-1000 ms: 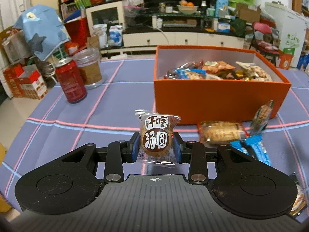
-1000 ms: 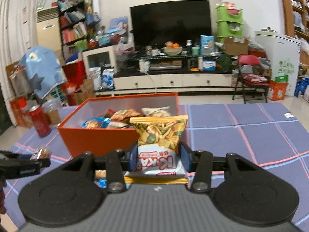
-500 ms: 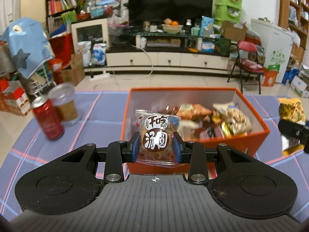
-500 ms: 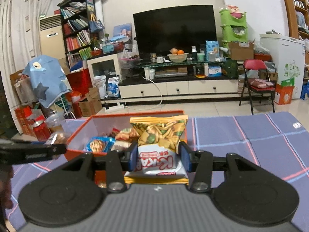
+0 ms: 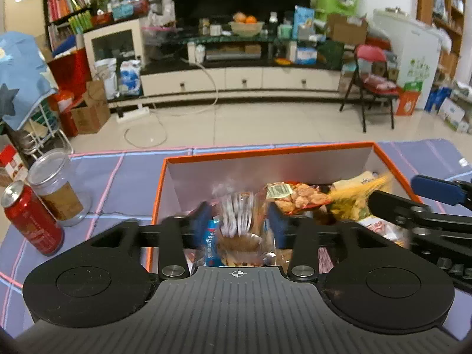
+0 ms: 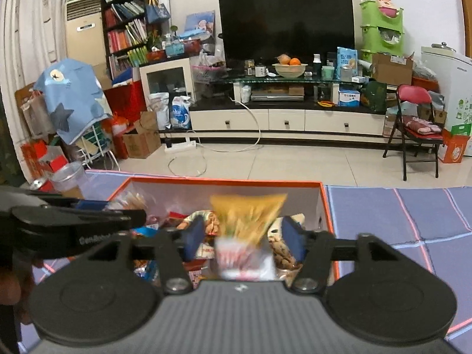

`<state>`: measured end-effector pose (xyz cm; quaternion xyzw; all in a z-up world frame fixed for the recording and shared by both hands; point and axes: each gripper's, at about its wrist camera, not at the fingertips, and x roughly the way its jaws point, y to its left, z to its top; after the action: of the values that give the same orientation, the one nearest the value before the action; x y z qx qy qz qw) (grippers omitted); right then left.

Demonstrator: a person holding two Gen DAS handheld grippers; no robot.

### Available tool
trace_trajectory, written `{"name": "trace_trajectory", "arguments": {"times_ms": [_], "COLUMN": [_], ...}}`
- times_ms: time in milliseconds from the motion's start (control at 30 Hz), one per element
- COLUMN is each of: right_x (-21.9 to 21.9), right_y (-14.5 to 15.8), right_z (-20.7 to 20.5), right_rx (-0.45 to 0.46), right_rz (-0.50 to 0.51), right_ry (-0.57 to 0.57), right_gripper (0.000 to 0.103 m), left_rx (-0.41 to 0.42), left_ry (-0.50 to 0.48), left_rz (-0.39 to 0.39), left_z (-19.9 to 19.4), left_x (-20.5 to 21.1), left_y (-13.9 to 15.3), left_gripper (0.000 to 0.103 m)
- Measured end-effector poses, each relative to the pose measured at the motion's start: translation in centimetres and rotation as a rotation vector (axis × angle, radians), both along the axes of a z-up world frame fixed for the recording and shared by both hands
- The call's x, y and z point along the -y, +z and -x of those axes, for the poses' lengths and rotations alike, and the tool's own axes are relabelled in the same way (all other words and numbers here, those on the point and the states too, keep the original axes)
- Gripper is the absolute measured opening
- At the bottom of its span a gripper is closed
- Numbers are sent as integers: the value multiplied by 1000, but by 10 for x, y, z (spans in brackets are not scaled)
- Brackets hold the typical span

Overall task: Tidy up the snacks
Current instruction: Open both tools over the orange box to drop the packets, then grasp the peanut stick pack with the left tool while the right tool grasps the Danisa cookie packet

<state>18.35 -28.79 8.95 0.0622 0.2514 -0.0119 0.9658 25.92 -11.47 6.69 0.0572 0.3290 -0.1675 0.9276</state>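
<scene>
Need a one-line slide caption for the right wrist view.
Right gripper, jaws just opened, releases a yellow snack bag over the orange box.

A can (image 5: 31, 216) and jar (image 5: 56, 187) stand left of the snack-filled box (image 5: 265, 155).

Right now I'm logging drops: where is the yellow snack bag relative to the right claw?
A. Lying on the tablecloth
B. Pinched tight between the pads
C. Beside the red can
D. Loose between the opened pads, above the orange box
D: the yellow snack bag, blurred, sits clear of the right claw pads, whose jaws have just been opening, over the orange box.
</scene>
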Motion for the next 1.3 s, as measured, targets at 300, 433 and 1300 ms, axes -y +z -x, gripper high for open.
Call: {"name": "trace_trajectory", "arguments": {"times_ms": [300,433,1300], "right_x": [6,-6,-32], "right_y": [-19,-50,-101], "right_z": [161,196,172], "right_rx": [-47,-157,-347], "right_rz": [-48,-43,0], "right_ry": [-26,-5,27], "right_gripper": [83,85,89], "left_rx": [-7,-67,-27], "left_ry": [13,-20,-388], "left_rz": [155,195,134], "left_z": [90,121,94], "left_x": [-66,-85,37], "left_y": [-7,-20,-70], "left_gripper": [61,62,49]}}
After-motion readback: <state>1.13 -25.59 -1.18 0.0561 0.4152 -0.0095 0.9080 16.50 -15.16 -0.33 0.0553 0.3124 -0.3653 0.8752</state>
